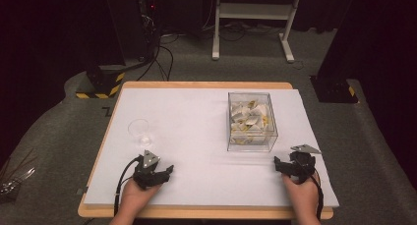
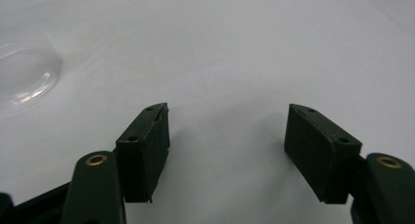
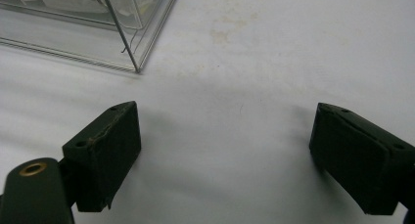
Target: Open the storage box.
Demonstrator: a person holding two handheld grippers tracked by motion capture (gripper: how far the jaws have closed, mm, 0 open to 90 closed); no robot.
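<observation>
A clear plastic box (image 1: 252, 121) holding several folded white and yellow packets stands on the white sheet (image 1: 196, 131) at centre right. A small clear glass (image 1: 139, 130) stands at the left. My left gripper (image 1: 156, 172) rests low on the sheet just in front of the glass, jaws open with nothing between them. In the left gripper view the left gripper (image 2: 226, 136) has bare sheet in its gap and the glass (image 2: 24, 79) at far left. My right gripper (image 1: 291, 165) sits in front of the box's near right corner, open. The right gripper (image 3: 222, 145) looks past the box corner (image 3: 117, 38).
The white sheet covers a wooden table (image 1: 206, 85) whose rim shows at the back. Beyond it stand a white desk frame (image 1: 253, 18), dark equipment with cables (image 1: 142, 33) and a black-and-yellow striped base (image 1: 101, 85). Metal tools (image 1: 12, 178) lie on the floor at left.
</observation>
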